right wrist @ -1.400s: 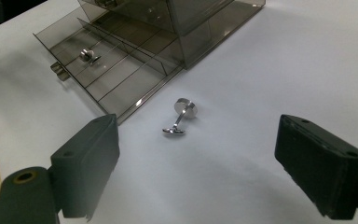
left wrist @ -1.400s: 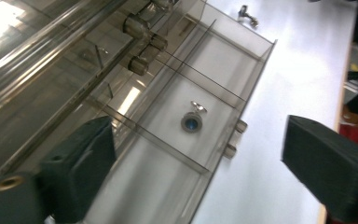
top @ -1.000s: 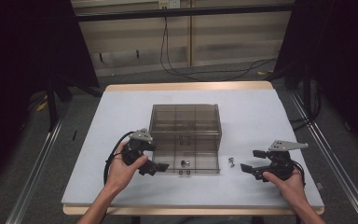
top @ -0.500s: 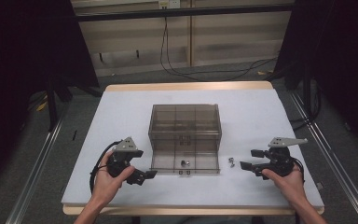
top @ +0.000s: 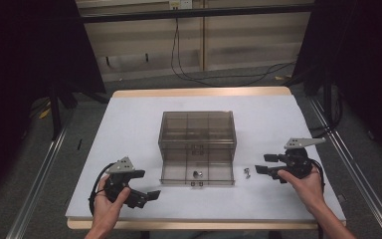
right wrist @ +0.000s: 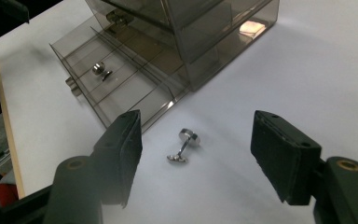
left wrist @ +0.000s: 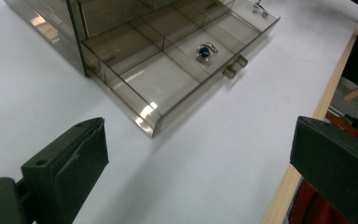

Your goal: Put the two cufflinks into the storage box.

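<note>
behind the smoky drawer (left wrist: 168, 88) wall, 1 cufflink (left wrist: 204, 51) blurs.

L hand (top: 110, 199) is coming in from the bottom edge w/ forearm angling up, wrapping around the left gripper (top: 148, 195) near the front-left of the counter (top: 129, 124). Its jaws are pointing right and standing wide apart, nothing between them. R hand (top: 304, 180) is reaching in from bottom right, holding the right gripper (top: 265, 165) just above the counter, grey plate on top, cable looping by the wrist. Its jaws are pointing left, also spread wide w/ nothing gripped. Both hands are sitting well apart, at opposite sides.
</note>
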`<state>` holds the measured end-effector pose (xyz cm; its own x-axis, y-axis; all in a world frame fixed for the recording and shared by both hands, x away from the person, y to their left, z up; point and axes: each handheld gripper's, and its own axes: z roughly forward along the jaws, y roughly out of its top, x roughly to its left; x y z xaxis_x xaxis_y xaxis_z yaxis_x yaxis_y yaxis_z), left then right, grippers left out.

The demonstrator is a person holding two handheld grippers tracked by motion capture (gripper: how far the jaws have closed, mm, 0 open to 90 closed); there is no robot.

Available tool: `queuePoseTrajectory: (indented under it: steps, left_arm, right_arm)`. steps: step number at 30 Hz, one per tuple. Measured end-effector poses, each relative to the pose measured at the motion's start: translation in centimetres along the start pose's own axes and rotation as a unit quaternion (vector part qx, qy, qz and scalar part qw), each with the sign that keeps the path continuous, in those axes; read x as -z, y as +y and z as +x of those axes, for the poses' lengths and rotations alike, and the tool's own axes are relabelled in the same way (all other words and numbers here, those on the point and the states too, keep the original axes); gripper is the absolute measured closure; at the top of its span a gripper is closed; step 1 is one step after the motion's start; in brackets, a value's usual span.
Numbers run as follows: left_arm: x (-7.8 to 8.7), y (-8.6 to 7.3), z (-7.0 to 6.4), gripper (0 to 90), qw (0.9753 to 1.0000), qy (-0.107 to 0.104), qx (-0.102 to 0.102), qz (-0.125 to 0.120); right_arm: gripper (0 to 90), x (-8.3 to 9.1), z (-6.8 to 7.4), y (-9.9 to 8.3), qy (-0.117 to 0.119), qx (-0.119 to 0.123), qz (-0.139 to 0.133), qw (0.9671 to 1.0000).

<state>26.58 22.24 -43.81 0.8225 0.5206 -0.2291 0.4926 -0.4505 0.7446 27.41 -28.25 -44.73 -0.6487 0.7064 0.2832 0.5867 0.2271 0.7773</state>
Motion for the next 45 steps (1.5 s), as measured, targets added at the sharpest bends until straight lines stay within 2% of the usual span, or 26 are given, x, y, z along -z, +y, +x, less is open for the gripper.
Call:
queuePoseTrajectory:
  steps: [3, 5, 8, 10, 12, 14, 15, 20, 22, 26, 28, 29, 31, 33, 38, 42, 43, 45]
  left_arm:
    - [0.3, -0.9, 0.2, 4.0, 1.0000, 0.002, 0.003, -0.008]
    - [0.6, -1.3, 0.4, 4.0, 0.9998, 0.016, 0.004, -0.009]
    - [0.6, -2.0, 0.8, 4.0, 0.9994, 0.016, 0.020, -0.022]
    - [0.5, -2.2, 0.9, 4.0, 0.9994, 0.018, 0.020, -0.022]
    - [0.5, -2.2, 0.9, 4.0, 0.9995, 0.016, 0.018, -0.020]
    - [0.5, -2.1, 0.9, 4.0, 0.9994, 0.024, 0.015, -0.019]
    - [0.5, -2.1, 0.9, 4.0, 0.9994, 0.018, 0.017, -0.024]
    - [0.8, -2.3, 1.1, 4.0, 0.9992, 0.026, 0.018, -0.024]
    - [0.8, -2.4, 1.2, 4.0, 0.9992, 0.029, 0.017, -0.022]
    - [0.6, -2.4, 1.1, 4.0, 0.9993, 0.028, 0.016, -0.019]
    - [0.6, -2.4, 1.1, 4.0, 0.9992, 0.025, 0.018, -0.024]
    - [0.6, -2.4, 1.1, 4.0, 0.9993, 0.026, 0.013, -0.026]
    - [0.7, -2.4, 1.1, 4.0, 0.9993, 0.023, 0.013, -0.025]
    - [0.7, -2.4, 1.0, 4.0, 0.9993, 0.021, 0.012, -0.027]
    - [0.9, -2.5, 1.0, 4.0, 0.9992, 0.025, 0.014, -0.029]
    - [0.8, -2.5, 1.3, 3.9, 0.9993, 0.023, 0.016, -0.026]
    - [0.8, -2.5, 1.4, 3.9, 0.9993, 0.026, 0.013, -0.024]
    - [0.8, -2.5, 1.6, 3.9, 0.9993, 0.023, 0.015, -0.026]
  right_arm:
    - [38.0, -0.1, -0.1, 0.6, 0.003, 0.007, -0.005, 1.0000]
    - [40.1, -0.3, -0.1, 0.8, 0.007, 0.012, -0.005, 0.9999]
    - [42.4, -0.5, -0.1, 1.1, 0.012, 0.014, -0.003, 0.9998]
    - [43.8, -0.6, -0.1, 1.3, 0.012, 0.018, -0.003, 0.9998]
    - [46.6, -0.8, -0.2, 1.6, 0.008, 0.025, 0.004, 0.9996]
    - [47.6, -0.9, -0.3, 1.9, 0.021, 0.022, 0.011, 0.9995]
    - [48.5, -1.0, -0.4, 2.0, 0.020, 0.026, 0.014, 0.9994]
    - [52.7, -1.5, -0.4, 3.1, 0.021, 0.044, 0.038, 0.9981]
    - [53.3, -1.5, -0.3, 3.6, 0.031, 0.045, 0.048, 0.9974]
    - [55.6, -1.8, -0.2, 4.6, 0.044, 0.053, 0.078, 0.9946]
    - [57.0, -2.0, -0.1, 5.0, 0.040, 0.056, 0.094, 0.9932]
    - [57.6, -2.2, -0.1, 5.1, 0.042, 0.057, 0.101, 0.9923]
    - [57.2, -2.7, -0.1, 5.2, 0.032, 0.059, 0.117, 0.9908]
    - [57.2, -3.2, -0.2, 5.1, 0.038, 0.057, 0.130, 0.9891]
    - [61.6, -4.3, -0.3, 5.1, 0.045, 0.062, 0.168, 0.9828]
    - [66.3, -4.6, -0.2, 5.4, 0.048, 0.056, 0.192, 0.9786]
    - [67.1, -4.8, -0.2, 5.5, 0.047, 0.059, 0.200, 0.9768]
    - [68.1, -5.1, -0.2, 5.6, 0.039, 0.066, 0.226, 0.9712]
